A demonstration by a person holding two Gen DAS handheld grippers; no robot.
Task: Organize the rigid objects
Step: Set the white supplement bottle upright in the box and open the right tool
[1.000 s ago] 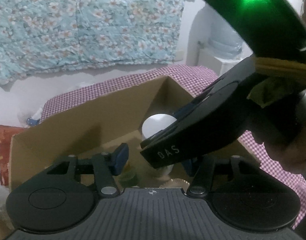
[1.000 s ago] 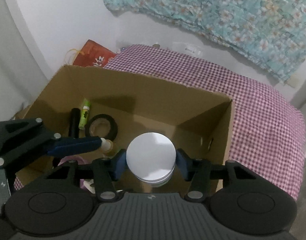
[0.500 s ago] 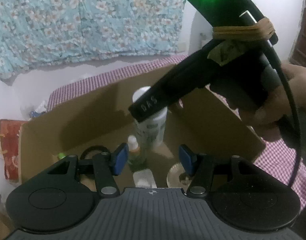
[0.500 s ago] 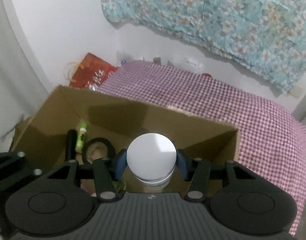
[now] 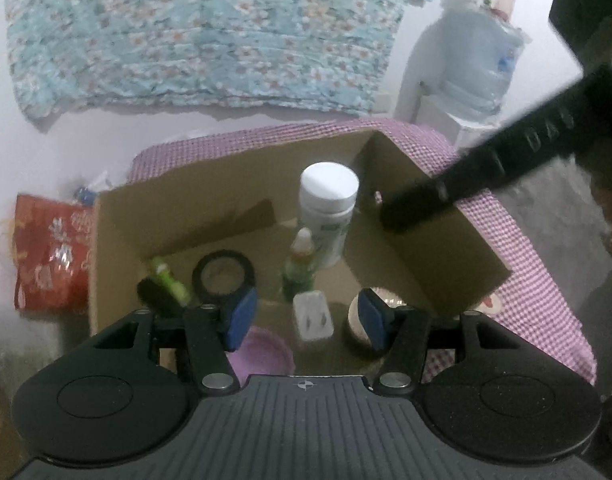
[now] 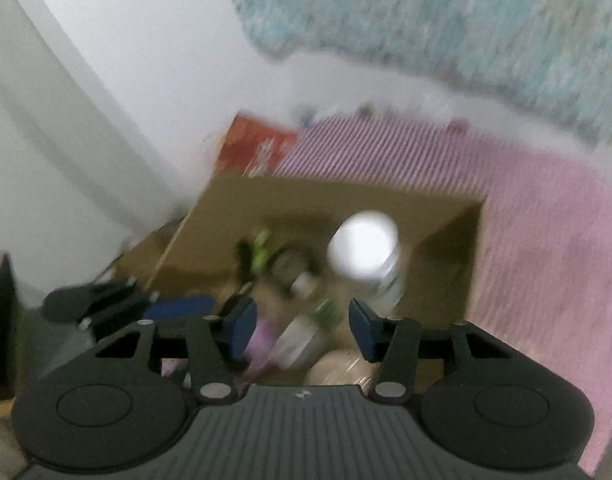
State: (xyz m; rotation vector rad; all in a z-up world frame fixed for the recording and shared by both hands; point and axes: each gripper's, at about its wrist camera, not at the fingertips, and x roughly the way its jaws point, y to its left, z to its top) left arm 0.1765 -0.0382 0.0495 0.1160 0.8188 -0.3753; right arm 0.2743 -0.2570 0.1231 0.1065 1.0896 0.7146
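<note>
Cardboard box (open-topped), white bottle near wall

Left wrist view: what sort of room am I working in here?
Likely a home room, not a lab: a floral cloth hangs on the wall, a checked tablecloth lies under the cardboard box, and a water jug stands behind.

Bottle stands in box behind dropper.

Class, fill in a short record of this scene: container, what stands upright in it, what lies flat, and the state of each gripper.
container: cardboard box on a checked cloth
upright: white-capped bottle, dropper bottle
flat: tape roll, green tube
left gripper: open, empty
right gripper: open, empty, jaws just closing a little
</note>
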